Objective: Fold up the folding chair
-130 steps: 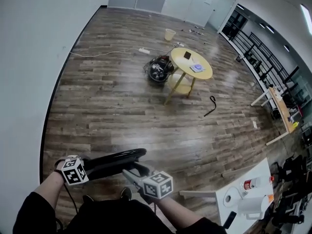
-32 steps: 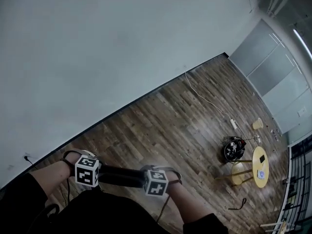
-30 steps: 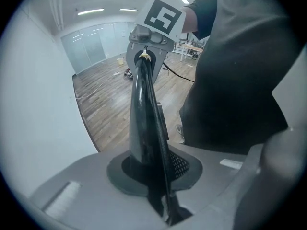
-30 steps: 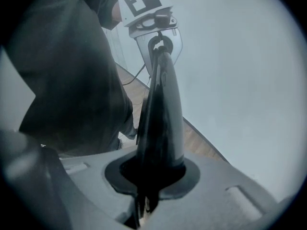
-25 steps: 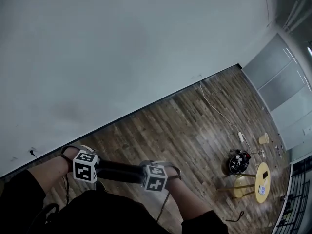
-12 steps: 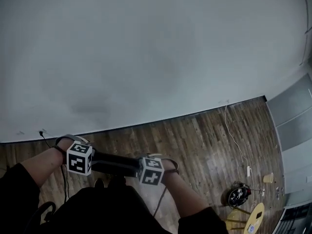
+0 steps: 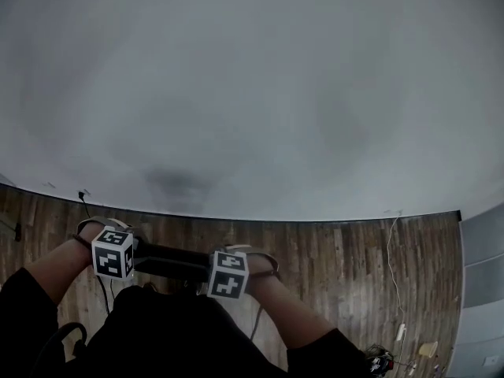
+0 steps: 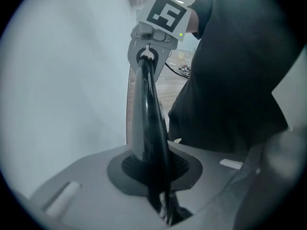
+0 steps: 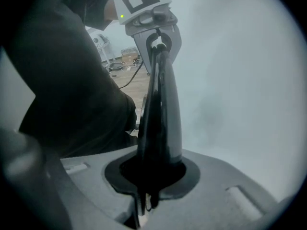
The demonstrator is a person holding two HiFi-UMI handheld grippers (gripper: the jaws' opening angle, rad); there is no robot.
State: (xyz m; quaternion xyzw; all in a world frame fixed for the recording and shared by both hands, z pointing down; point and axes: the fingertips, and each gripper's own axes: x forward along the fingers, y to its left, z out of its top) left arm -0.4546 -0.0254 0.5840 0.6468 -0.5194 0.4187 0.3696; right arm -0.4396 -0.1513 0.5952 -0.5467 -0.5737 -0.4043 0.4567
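Observation:
The folding chair shows only as a black, glossy rim (image 7: 169, 262) held level in front of my body. In the head view my left marker cube (image 7: 113, 252) sits at the rim's left end and my right marker cube (image 7: 228, 274) at its right end. My left gripper (image 8: 162, 209) is shut on the chair rim (image 8: 148, 119), which runs up to the right gripper (image 8: 148, 56). My right gripper (image 9: 144, 202) is shut on the same rim (image 9: 160, 109), with the left gripper (image 9: 156, 42) at its far end. The rest of the chair is hidden by my dark clothes.
A pale grey wall (image 7: 252, 93) fills most of the head view, close ahead. Below it runs a strip of wood floor (image 7: 331, 258) with a white cable (image 7: 391, 266) at the right. A wall socket with a cord (image 7: 81, 197) sits at the left.
The view has swung from the room to the wall, and the round table has left the picture. Both grippers have moved left together and rolled, still shut on the rim.

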